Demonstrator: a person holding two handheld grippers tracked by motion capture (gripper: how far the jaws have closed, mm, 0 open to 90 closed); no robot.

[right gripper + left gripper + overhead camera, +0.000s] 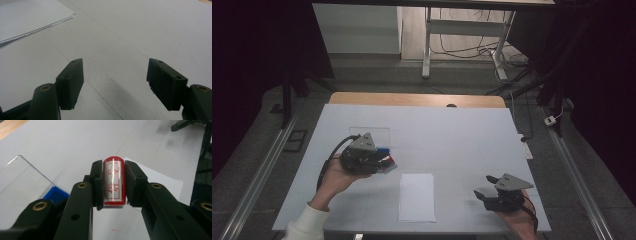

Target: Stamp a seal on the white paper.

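Looks like a lab / recording rig, not a home. Pale grey work table (462, 135) w/ a wood edge at its far side, well beyond the left gripper (382, 161). Dark curtains (257, 60) hang on both sides. Past the table: bare grey floor, white metal desk legs (428, 45), loose cables (462, 50) on the floor. Metal floor rails (257, 180) run along both sides of the table, a white power plug (551, 120) lies far right beyond the right gripper (485, 186).
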